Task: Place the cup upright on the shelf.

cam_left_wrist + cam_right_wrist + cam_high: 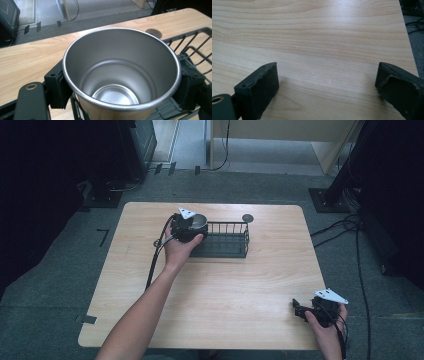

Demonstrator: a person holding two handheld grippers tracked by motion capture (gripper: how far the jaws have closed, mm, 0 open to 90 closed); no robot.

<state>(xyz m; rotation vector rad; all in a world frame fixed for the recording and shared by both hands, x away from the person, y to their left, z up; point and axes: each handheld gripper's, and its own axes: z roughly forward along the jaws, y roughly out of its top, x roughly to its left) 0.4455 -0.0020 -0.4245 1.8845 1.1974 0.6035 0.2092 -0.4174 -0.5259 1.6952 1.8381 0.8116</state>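
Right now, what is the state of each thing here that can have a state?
Steel cup: upright, empty, gripped on both sides by the left claw, at the rack's left end.
Wire rack: standing on the table; no other item seen in it.
Right claw: open, holding nothing, over bare table.

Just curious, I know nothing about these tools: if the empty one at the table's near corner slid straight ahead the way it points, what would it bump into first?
Probably nothing: ahead of the right gripper, open and empty, lies bare table as far as its own view shows.
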